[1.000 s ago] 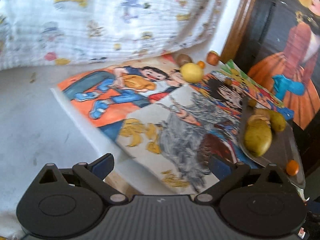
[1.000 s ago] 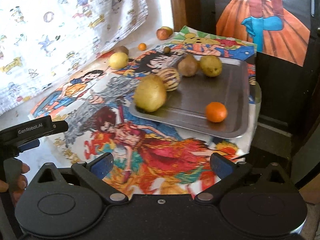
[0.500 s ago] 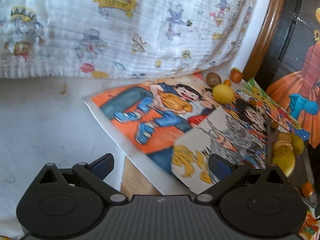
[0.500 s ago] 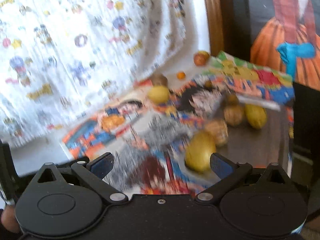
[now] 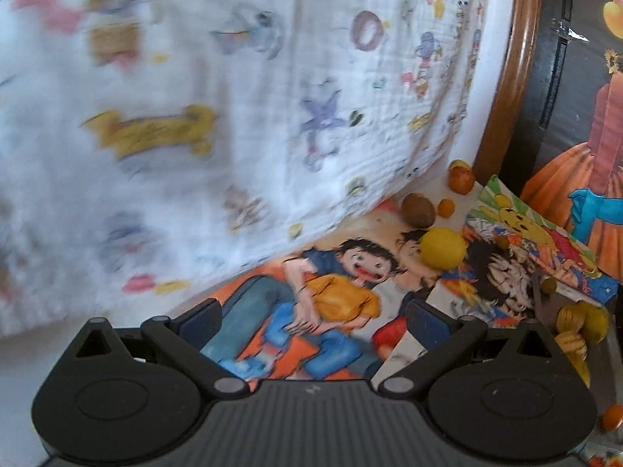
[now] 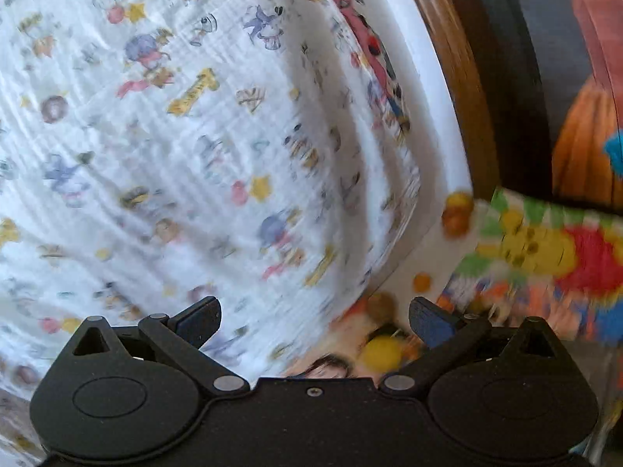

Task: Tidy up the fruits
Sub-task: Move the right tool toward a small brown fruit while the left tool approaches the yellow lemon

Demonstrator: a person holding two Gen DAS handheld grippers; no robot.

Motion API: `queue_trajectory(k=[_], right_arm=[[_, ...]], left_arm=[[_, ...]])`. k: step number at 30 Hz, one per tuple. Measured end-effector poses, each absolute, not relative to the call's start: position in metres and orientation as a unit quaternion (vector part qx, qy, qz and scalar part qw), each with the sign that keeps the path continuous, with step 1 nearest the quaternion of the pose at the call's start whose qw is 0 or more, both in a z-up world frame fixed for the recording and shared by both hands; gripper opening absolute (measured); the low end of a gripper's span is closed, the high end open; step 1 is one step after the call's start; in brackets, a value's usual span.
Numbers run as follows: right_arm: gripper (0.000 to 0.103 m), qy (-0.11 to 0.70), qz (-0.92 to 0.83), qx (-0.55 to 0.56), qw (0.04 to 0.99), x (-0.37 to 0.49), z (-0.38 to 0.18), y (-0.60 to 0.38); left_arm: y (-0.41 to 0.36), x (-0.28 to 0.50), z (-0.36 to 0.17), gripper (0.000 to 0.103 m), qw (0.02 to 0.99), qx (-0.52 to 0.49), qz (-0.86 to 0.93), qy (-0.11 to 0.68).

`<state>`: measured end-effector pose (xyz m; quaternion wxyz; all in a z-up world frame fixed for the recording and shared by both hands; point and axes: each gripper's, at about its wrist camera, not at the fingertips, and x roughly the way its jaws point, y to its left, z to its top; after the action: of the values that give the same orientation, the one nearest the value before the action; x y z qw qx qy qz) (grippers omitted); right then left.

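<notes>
Hanging at the left, a printed cloth (image 5: 233,116) is seen; the left gripper (image 5: 313,319) and right gripper (image 6: 314,317) are held wide apart, empty. Farther right, a yellow fruit (image 5: 444,249) lies on cartoon posters (image 5: 338,295), a brown fruit (image 5: 418,209) just behind

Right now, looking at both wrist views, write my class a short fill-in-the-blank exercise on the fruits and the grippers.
1. The left gripper holds nothing; its jaws are ____.
2. The round fruit lying on the cartoon poster is coloured ____.
3. The brown fruit lies beside the hanging ____ printed with cartoon figures.
4. The right gripper is open and holds ____.

Missing words: open; yellow; cloth; nothing
</notes>
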<state>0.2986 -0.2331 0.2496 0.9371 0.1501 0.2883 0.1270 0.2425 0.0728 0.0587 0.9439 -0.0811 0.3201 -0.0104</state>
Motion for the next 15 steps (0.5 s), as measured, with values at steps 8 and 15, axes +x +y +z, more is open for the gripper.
queue_trajectory(k=[8,15], right_arm=[[0.102,0.342,0.131,0.070,0.928,0.386,0.189,-0.262],[0.101,0.346,0.145,0.026,0.927,0.434,0.105,-0.288]], left_arm=[[0.036,0.295,0.061,0.103,0.939,-0.068,-0.065,0.331],[0.000,0.341,0.046,0.103,0.938,-0.092,-0.103,0.319]])
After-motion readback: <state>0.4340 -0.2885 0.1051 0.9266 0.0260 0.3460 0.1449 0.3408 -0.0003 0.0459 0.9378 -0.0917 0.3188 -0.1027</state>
